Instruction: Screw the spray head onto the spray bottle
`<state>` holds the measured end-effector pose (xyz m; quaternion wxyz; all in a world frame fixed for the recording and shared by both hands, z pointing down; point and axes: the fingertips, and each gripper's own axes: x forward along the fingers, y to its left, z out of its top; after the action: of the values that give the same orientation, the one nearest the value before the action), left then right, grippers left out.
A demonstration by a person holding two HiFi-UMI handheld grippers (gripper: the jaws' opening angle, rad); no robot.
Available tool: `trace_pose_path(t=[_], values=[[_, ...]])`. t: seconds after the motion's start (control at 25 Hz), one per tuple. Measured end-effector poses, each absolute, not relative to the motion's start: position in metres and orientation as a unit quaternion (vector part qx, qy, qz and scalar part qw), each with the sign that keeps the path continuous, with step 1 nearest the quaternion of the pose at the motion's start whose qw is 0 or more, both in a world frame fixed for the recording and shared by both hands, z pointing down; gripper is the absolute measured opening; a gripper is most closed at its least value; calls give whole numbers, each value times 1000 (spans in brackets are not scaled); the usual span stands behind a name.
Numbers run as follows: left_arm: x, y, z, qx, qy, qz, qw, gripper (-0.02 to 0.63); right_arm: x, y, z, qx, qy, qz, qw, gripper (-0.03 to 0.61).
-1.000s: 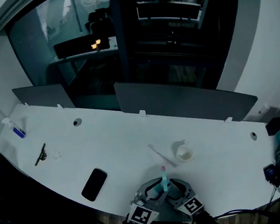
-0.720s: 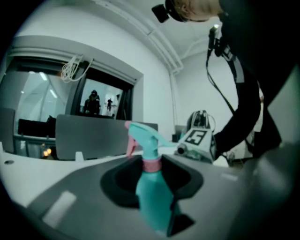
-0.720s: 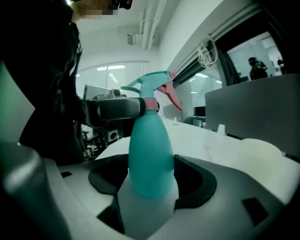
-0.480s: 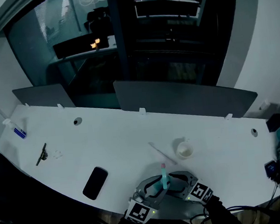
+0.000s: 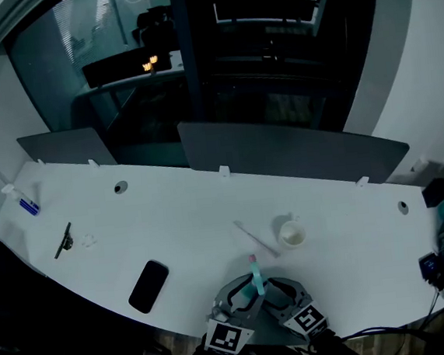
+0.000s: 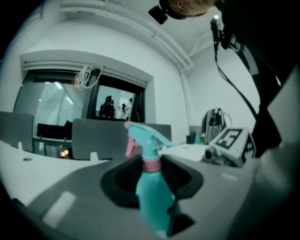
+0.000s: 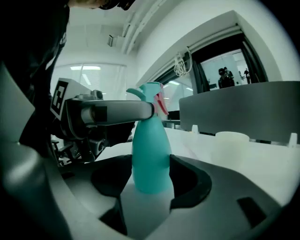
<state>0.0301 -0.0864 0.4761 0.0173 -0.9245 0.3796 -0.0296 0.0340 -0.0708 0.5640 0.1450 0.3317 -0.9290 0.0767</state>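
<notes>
A teal spray bottle (image 5: 257, 283) with a teal spray head (image 6: 142, 137) and a pink collar (image 6: 151, 164) is held up over the white table's front edge (image 5: 181, 317), between my two grippers. In the left gripper view, my left gripper (image 6: 152, 174) is shut on the bottle's neck at the collar. My right gripper (image 7: 151, 174) has the bottle's body (image 7: 150, 150) between its jaws; they are closing and the pads touch its sides. The left gripper's jaw (image 7: 115, 111) crosses the neck in the right gripper view.
A white cup (image 5: 293, 237) and a thin white stick (image 5: 253, 238) lie just beyond the bottle. A black phone (image 5: 148, 286) is at the front left, a black tool (image 5: 62, 241) and a small bottle (image 5: 23, 202) further left. Grey dividers (image 5: 282, 155) line the table's back.
The right gripper swung out to the right half a second ago and has come back in beside the left one. The bottle has shifted slightly and now leans a little left.
</notes>
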Motion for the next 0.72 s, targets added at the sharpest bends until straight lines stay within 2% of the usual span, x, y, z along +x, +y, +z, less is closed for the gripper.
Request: trace_pose_path(t=[0.12,0.32,0.44,0.6,0.72], values=[[31,-81,476,-940,339,-35,23,133,35,-69,565,231,-960,41,152,259],[28,-77,478,-964,261,-47,17,133,36,-69,572,97,-971,7,216,241],[27,-79,480,-960,273,-62,25,135,36,-71,568,144,-965,50,211,242],[27,-80,477,-939,340,-49,25,135,40,-67,555,299,-938,101,140,244],[26,-85,478,-918,394,-36,15,135,27,-69,553,367,-914,79,151,244]])
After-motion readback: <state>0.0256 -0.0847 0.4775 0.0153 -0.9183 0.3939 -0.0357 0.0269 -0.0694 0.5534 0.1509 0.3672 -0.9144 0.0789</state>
